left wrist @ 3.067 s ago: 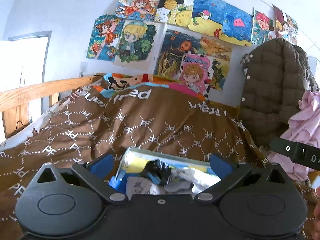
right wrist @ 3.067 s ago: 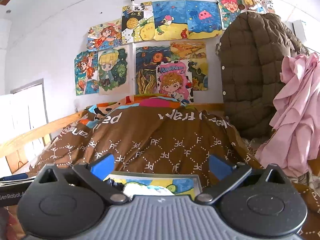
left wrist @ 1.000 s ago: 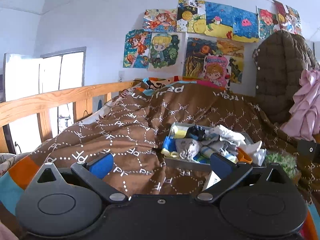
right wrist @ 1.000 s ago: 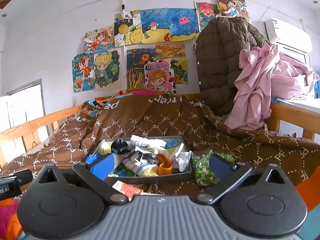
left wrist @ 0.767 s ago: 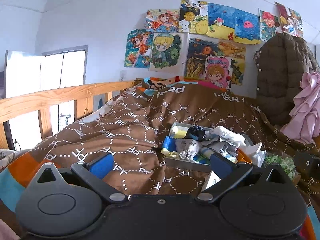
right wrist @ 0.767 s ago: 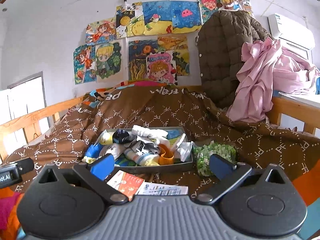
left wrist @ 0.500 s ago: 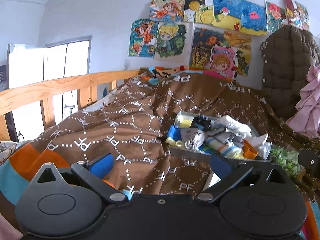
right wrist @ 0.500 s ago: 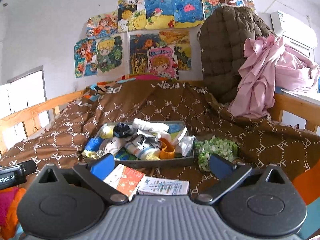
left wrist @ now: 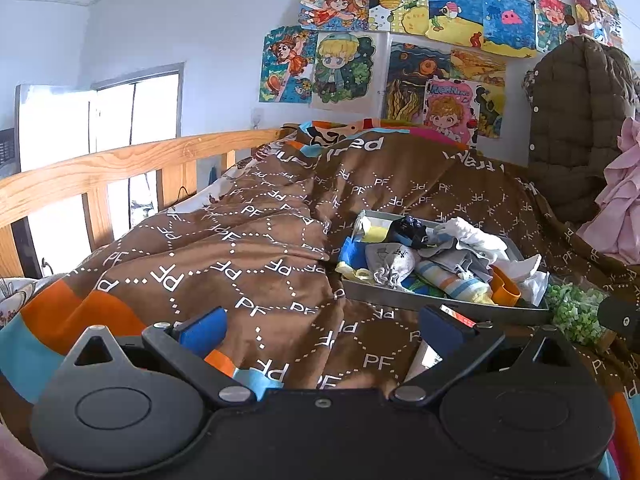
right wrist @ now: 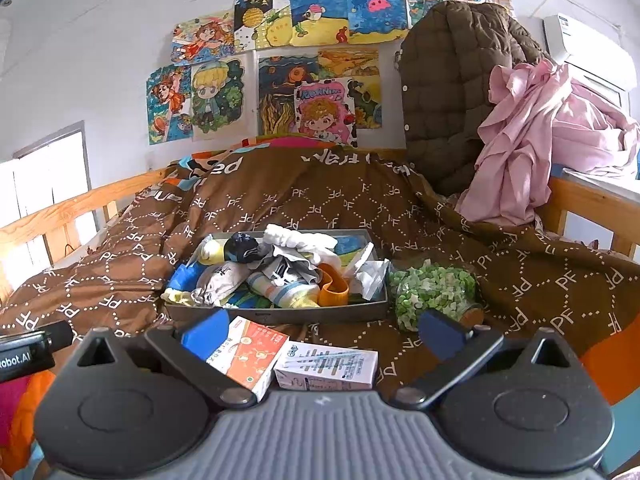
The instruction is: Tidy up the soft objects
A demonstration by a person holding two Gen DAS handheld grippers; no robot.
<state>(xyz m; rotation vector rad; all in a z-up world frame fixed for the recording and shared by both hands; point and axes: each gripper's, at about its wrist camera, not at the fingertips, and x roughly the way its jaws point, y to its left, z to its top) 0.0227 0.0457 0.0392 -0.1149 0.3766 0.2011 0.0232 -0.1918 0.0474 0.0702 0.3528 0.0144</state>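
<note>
A grey tray (right wrist: 280, 313) (left wrist: 404, 300) lies on the brown bed cover, heaped with several rolled socks and soft cloths: white (right wrist: 300, 239), dark blue (right wrist: 242, 249), striped (right wrist: 286, 292), orange (right wrist: 334, 286), grey (left wrist: 390, 262). My right gripper (right wrist: 320, 332) hangs open just in front of the tray, over two small boxes. My left gripper (left wrist: 320, 328) is open too, further left and back from the tray, with only bed cover between its fingers. Neither one holds anything.
An orange-and-white box (right wrist: 250, 354) and a white box (right wrist: 328, 368) lie before the tray. A bag of green pieces (right wrist: 432, 292) (left wrist: 576, 312) sits right of it. A wooden bed rail (left wrist: 100, 172) runs along the left. A brown jacket (right wrist: 448, 92) and pink cloth (right wrist: 532, 136) hang at back right.
Both grippers have drawn back and risen from right over the tray, so the whole tray, the boxes and the green bag now show. Both stayed open throughout.
</note>
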